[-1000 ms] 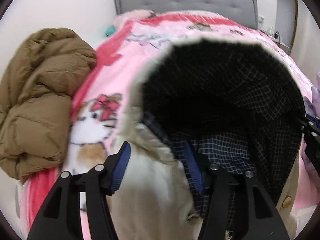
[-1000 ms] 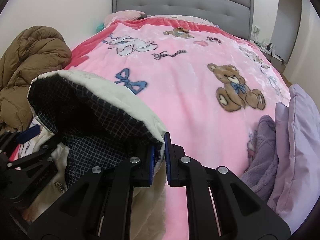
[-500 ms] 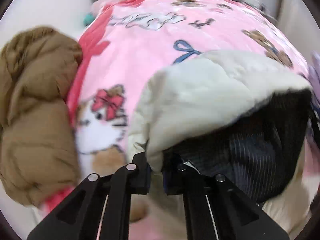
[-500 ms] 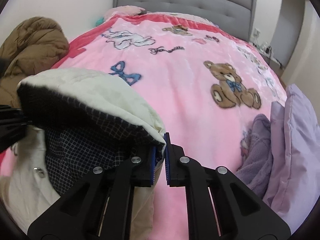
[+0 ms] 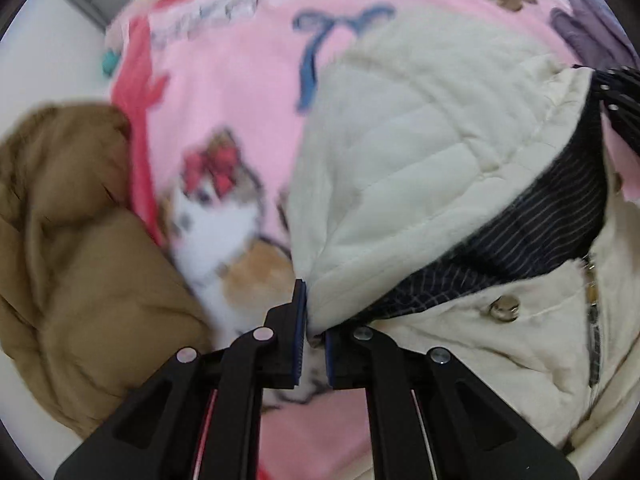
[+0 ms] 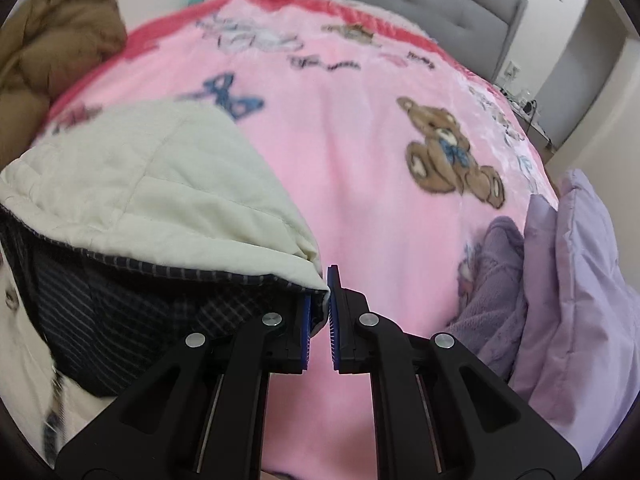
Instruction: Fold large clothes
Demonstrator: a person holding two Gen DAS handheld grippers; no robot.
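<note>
On the pink blanket (image 6: 360, 200) covering the bed lies the cream quilted coat (image 5: 420, 152), toward the near left part of the bed as the right wrist view shows it. Its outer shell is pale, padded and stitched in broad panels. Its lining (image 5: 560, 208) is dark navy with a fine light check. One flap of the coat is lifted and turned over, exposing the lining beneath the cream edge. A round metal snap (image 5: 505, 307) sits on the front panel, with a zip line running down beside it.

Left gripper (image 5: 314, 336): the jaws have just been closing and now stand almost together, pinching a corner of the coat's edge between the blue pads (image 5: 301, 320).

Right gripper (image 6: 319, 320): jaws fully drawn in, clamped on the opposite corner of the same cream-and-check edge, with fabric pressed between the pads.

Surroundings: the blanket is plush, printed with a brown teddy bear (image 6: 452, 152), a blue bow (image 6: 228, 96) and a cat figure with a red bow (image 5: 216, 208). A brown puffer jacket (image 5: 72, 248) is bunched at the left edge of the bed. Lilac bedding (image 6: 580, 280) and a fuzzy purple garment (image 6: 496, 288) lie at the right edge. A grey tufted headboard (image 6: 460, 12) stands at the far end.
</note>
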